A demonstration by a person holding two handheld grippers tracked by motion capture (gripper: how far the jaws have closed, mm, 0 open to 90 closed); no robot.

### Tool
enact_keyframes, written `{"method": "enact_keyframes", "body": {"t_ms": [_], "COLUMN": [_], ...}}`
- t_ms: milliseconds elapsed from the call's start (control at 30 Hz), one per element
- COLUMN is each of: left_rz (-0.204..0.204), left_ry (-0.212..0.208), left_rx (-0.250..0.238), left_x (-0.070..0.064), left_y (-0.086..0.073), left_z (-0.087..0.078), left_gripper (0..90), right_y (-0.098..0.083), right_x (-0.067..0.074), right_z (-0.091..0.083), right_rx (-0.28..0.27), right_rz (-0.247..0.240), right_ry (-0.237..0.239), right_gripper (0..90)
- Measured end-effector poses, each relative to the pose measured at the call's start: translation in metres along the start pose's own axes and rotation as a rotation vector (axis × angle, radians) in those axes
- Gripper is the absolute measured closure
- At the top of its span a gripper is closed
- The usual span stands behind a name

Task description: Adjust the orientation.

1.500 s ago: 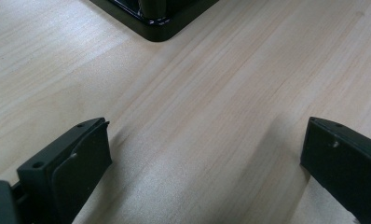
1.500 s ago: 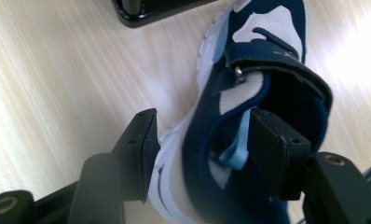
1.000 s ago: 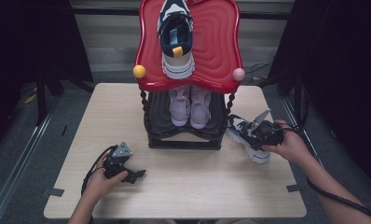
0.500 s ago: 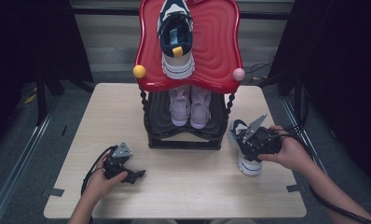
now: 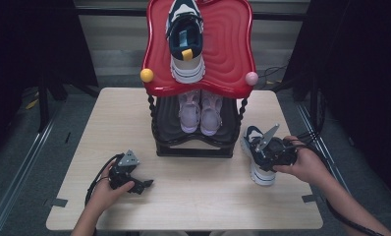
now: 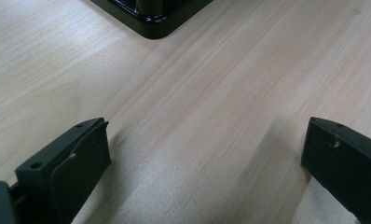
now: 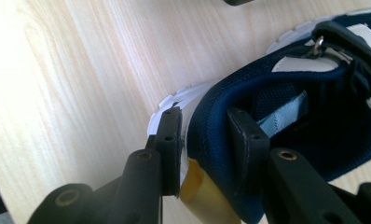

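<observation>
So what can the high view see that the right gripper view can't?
High view alone: the red wavy-topped shoe rack with a navy-and-white sneaker on top, a pale pink pair of shoes on its lower shelf, and the left gripper resting apart on the table.

Right gripper view alone: close up, one jaw sits outside the shoe's padded heel collar and one inside, with a yellow pull tab beside them.

Both: the navy-and-white sneaker on the table, held by the right gripper, and the light wooden table.
</observation>
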State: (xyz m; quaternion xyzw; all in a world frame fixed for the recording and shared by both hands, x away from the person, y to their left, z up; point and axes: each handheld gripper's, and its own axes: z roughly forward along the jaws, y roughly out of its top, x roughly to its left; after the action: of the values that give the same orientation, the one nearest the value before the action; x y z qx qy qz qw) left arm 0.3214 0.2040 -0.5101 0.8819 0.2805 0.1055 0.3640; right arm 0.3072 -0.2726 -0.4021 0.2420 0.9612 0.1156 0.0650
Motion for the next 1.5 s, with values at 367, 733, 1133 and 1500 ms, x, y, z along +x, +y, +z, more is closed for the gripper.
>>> {"method": "enact_keyframes", "body": {"t_ms": [367,733,1133,1500], "left_rz": [0.009,0.007,0.008,0.006], "left_ry": [-0.002,-0.004,-0.002,-0.005], "left_rx": [0.003,0.002,0.004,0.002], "left_x": [0.001,0.001,0.001,0.001], "left_y": [0.000,0.000,0.000,0.000], "left_z": [0.000,0.000,0.000,0.000], "left_gripper": [0.0,0.0,0.0,0.0], "right_y": [0.018,0.016,0.017,0.021], "right_x": [0.008,0.010,0.009,0.002], "right_z": [-0.003,-0.005,-0.004,0.001], "right_rx": [-0.056,0.021,0.096,0.143], "right_rz": [0.001,-0.037,-0.085,-0.103], "right_ry": [0.056,0.068,0.067,0.098], "right_gripper": [62.7,48.4,50.5,56.6]}}
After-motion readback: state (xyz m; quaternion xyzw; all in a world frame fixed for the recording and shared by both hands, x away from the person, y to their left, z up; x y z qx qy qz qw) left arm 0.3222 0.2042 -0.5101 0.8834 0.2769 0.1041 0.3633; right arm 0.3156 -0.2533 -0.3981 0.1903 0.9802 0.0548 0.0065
